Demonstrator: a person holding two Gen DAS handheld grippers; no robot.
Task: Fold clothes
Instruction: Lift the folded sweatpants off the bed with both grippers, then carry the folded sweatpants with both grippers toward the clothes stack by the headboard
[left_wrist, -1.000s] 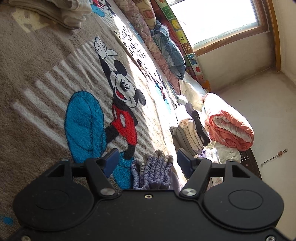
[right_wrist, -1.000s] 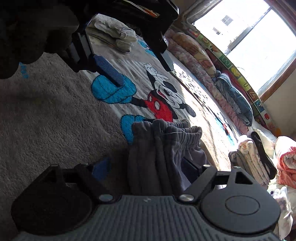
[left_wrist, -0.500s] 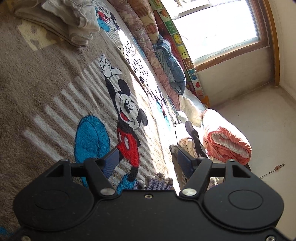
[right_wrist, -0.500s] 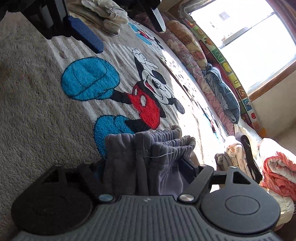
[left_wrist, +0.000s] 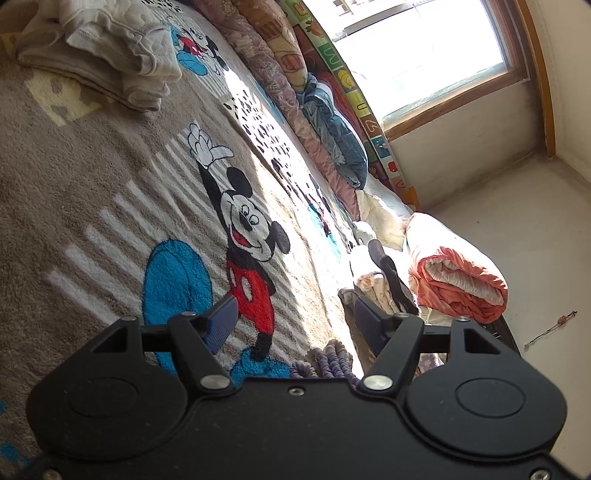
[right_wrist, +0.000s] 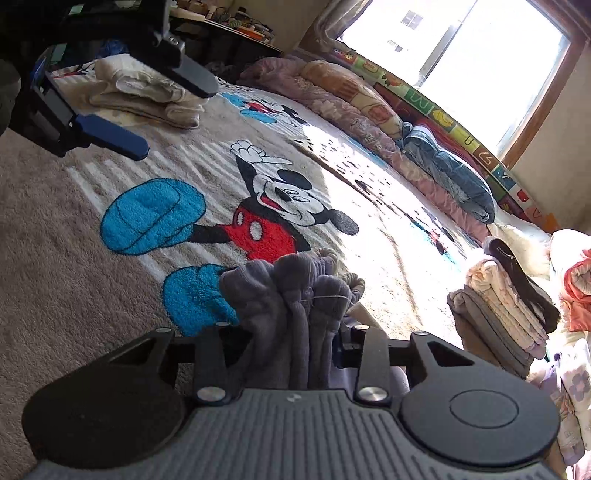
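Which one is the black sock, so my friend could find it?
Start at the sunny window, then look down to the folded clothes stack at the blanket's edge. The black sock lies draped over that stack, the only dark piece among pale cream and grey folds.

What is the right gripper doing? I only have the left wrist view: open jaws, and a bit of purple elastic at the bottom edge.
Observer: The right gripper is shut on the grey garment, with the elastic waistband bunched between its fingers.
Operator: Is the left gripper touching that garment?
Observer: No. In the right wrist view the left gripper hangs above the blanket, open and empty, well apart from the garment.
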